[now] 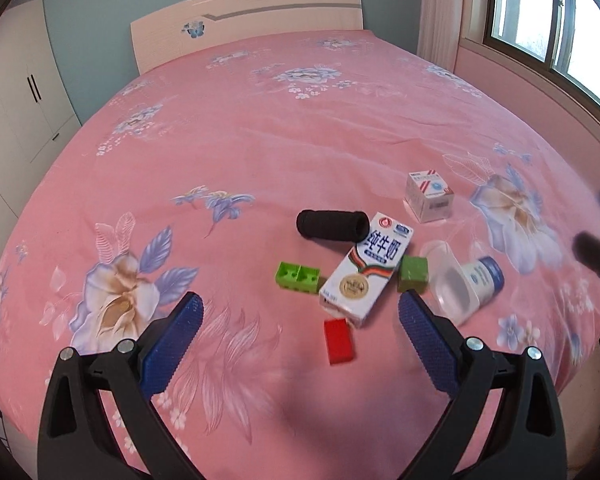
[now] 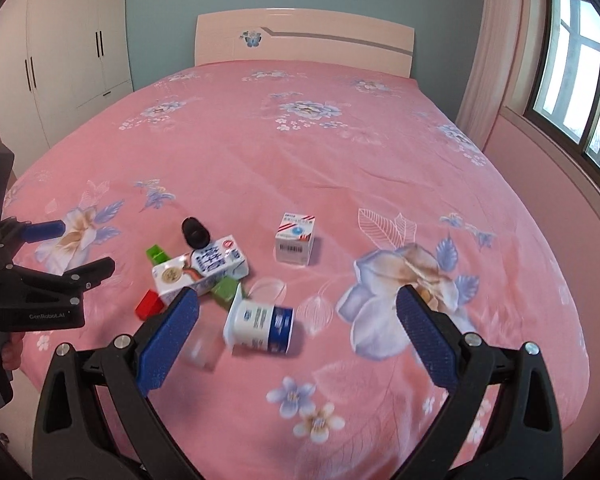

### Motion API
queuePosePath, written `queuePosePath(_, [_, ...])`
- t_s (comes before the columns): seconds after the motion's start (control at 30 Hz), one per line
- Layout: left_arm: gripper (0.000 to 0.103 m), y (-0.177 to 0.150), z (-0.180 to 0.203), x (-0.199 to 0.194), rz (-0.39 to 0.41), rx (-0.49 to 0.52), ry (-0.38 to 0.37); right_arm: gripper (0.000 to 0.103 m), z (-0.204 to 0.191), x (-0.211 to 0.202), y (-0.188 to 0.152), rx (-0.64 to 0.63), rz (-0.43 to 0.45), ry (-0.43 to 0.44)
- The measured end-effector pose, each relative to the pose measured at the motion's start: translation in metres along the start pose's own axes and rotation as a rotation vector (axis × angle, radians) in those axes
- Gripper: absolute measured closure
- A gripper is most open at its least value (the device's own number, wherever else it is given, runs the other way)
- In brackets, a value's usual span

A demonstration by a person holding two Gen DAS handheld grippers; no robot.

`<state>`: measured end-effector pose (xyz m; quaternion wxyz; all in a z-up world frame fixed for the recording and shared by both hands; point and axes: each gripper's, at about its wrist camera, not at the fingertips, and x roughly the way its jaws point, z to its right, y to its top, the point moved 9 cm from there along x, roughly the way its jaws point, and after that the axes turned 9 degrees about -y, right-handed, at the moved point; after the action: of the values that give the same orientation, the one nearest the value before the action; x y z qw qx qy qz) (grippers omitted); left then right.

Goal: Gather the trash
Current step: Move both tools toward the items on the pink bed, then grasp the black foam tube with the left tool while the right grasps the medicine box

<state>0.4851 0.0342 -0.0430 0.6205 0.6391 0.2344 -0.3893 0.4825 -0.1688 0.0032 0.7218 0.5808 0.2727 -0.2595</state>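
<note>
A white milk carton (image 1: 364, 272) lies flat on the pink floral bed, also in the right wrist view (image 2: 200, 266). A tipped white and blue yogurt cup (image 1: 466, 280) lies to its right, close in front of my right gripper (image 2: 298, 312) in its view (image 2: 260, 324). A small white medicine box (image 1: 430, 196) stands farther back, also in the right wrist view (image 2: 295, 240). A black tube (image 1: 332, 225) lies behind the carton. My left gripper (image 1: 300, 314) is open and empty just short of the carton. My right gripper is open and empty.
Green blocks (image 1: 298, 278) (image 1: 412, 274) and a red block (image 1: 339, 340) lie around the carton. The bed's near edge is below both grippers. A headboard (image 2: 304, 42), a wardrobe (image 2: 60, 48) at left and a window (image 2: 580, 80) at right bound the room.
</note>
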Motion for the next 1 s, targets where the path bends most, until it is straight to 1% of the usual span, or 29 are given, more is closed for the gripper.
queuePosePath(0.2, [0.004,0.026,-0.002,0.04,-0.048,-0.04,-0.041,0.007,-0.008,0.045,0.019,-0.04,-0.027,-0.007])
queuePosePath(0.37, [0.004,0.044,0.001,0.076,-0.124,-0.117,-0.123,0.007,-0.013,0.09,0.029,-0.078,-0.055,-0.015])
queuePosePath(0.47, [0.004,0.052,0.0,0.099,-0.171,-0.169,-0.143,0.007,-0.016,0.118,0.032,-0.083,-0.082,-0.017])
queuePosePath(0.63, [0.004,0.054,0.0,0.137,-0.256,-0.28,-0.184,0.007,-0.019,0.166,0.035,-0.08,-0.151,-0.037])
queuePosePath(0.73, [0.004,0.05,-0.002,0.156,-0.297,-0.338,-0.191,0.007,-0.023,0.19,0.032,-0.08,-0.194,-0.048])
queuePosePath(0.77, [0.007,0.05,-0.002,0.16,-0.303,-0.355,-0.198,0.007,-0.024,0.196,0.031,-0.077,-0.202,-0.047])
queuePosePath(0.8, [0.014,0.05,-0.003,0.164,-0.312,-0.375,-0.205,0.007,-0.024,0.201,0.029,-0.076,-0.21,-0.049])
queuePosePath(0.83, [0.019,0.048,-0.004,0.17,-0.326,-0.4,-0.212,0.007,-0.024,0.206,0.029,-0.075,-0.216,-0.05])
queuePosePath(0.87, [0.024,0.046,-0.004,0.176,-0.342,-0.425,-0.219,0.009,-0.024,0.212,0.027,-0.07,-0.225,-0.052])
queuePosePath(0.93, [0.024,0.046,-0.004,0.182,-0.342,-0.442,-0.207,0.015,-0.027,0.22,0.025,-0.063,-0.242,-0.042])
queuePosePath(0.97, [0.024,0.047,-0.003,0.183,-0.34,-0.442,-0.202,0.023,-0.029,0.225,0.023,-0.06,-0.256,-0.036])
queuePosePath(1.0, [0.025,0.048,-0.001,0.184,-0.337,-0.442,-0.201,0.029,-0.03,0.229,0.022,-0.059,-0.266,-0.031])
